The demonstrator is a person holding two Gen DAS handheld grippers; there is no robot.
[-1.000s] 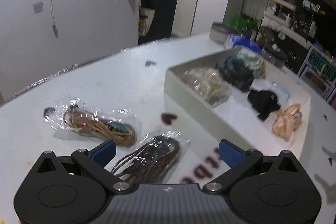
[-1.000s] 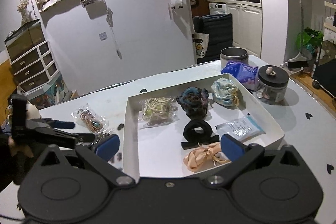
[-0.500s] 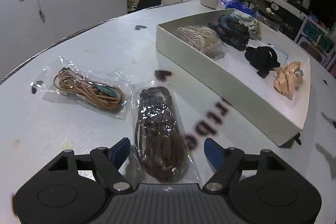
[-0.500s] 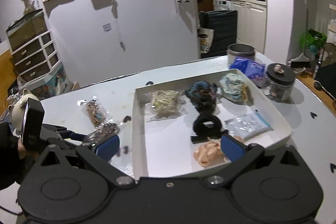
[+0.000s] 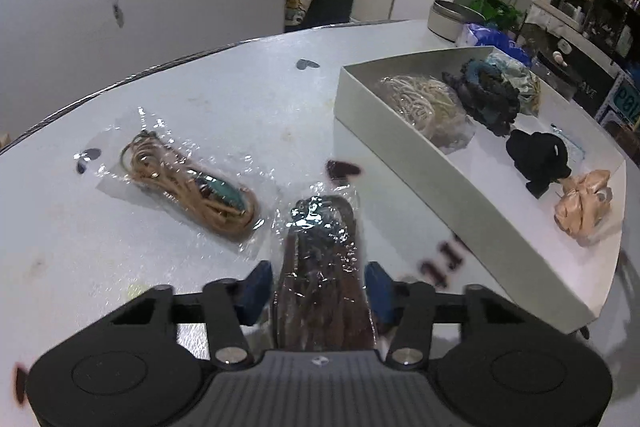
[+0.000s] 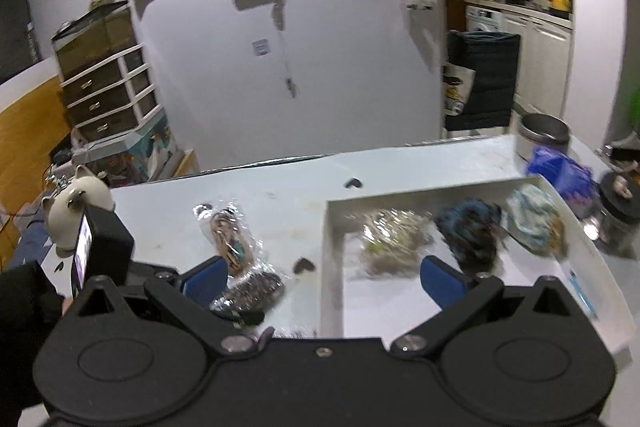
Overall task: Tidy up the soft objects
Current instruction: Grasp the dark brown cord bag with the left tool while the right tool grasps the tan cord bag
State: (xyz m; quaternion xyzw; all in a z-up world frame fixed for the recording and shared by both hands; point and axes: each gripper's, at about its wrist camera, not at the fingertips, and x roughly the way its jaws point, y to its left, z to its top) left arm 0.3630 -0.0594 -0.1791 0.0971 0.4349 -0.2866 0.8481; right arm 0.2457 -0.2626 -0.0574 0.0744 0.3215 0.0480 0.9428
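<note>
A clear bag of dark brown cords (image 5: 320, 259) lies on the white table between the blue pads of my left gripper (image 5: 318, 283). Its jaws are closing, and both pads touch the bag's sides. To its left lies a bag of tan cords (image 5: 192, 187). A white box (image 5: 400, 147) on the right holds a bag of cream cords (image 5: 420, 103), a dark blue scrunchie (image 5: 488, 95), a black hair tie (image 5: 536, 155) and a peach ribbon (image 5: 584, 207). My right gripper (image 6: 320, 271) hovers open over the box's left wall (image 6: 332, 267), holding nothing. The right wrist view is blurred.
A round tin (image 5: 452, 19) and a blue packet (image 5: 492, 39) stand behind the box, and a dark-lidded jar (image 6: 620, 211) to its right. A dark sleeve (image 6: 24, 299) holds the left gripper's body (image 6: 100, 247). Drawers (image 6: 108, 91) stand beyond the table's left end.
My left gripper has dropped over the dark cord bag and its jaws have narrowed onto it. My right gripper's view has swung left, so the box now sits further right.
</note>
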